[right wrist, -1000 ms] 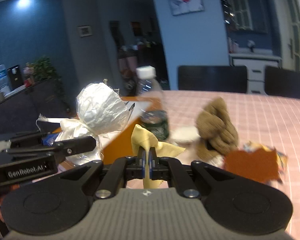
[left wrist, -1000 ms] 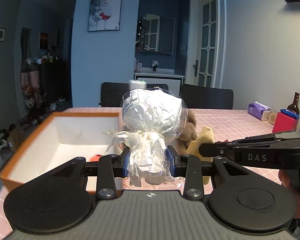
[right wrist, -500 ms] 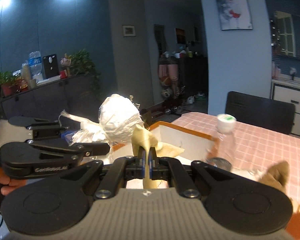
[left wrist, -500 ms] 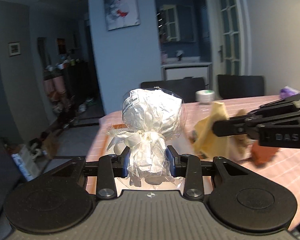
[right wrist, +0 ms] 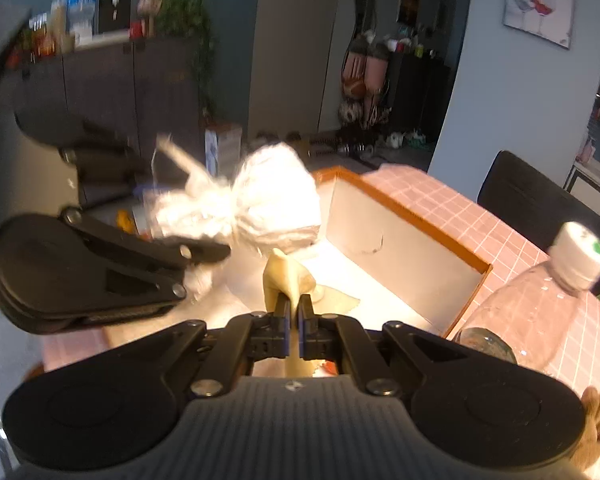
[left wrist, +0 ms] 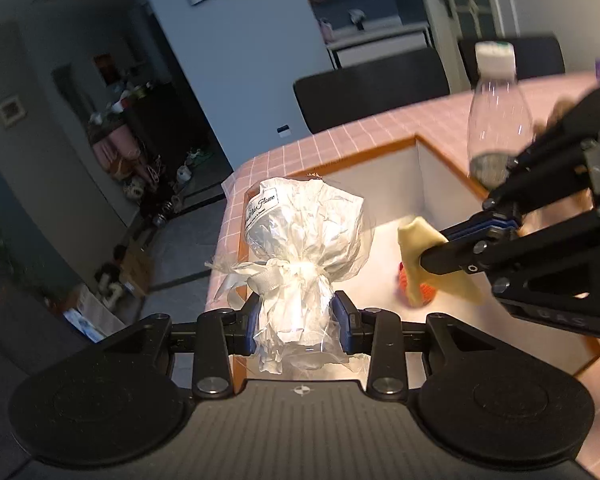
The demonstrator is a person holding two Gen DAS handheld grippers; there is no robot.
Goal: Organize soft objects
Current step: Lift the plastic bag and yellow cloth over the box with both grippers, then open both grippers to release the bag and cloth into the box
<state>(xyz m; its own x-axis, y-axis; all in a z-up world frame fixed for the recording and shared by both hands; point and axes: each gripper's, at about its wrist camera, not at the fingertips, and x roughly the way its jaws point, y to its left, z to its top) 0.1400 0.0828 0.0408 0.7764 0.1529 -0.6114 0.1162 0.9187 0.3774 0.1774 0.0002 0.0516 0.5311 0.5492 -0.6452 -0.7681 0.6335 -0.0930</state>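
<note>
While tilted over box [left wrist: 384, 160] | left gripper [left wrist: 298, 322] grips bundle [left wrist: 304, 240]

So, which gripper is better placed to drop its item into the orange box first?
Probably the right gripper: its yellow cloth hangs over the white inside of the orange box. The left gripper holds the wrapped white bundle over the box's near edge.

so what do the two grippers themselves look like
Both the left gripper and right gripper are matte black plastic: ribbed body, two round discs, silver screws, linkage arms ending in blue-padded fingers. White lettering marks the right one's side.
</note>
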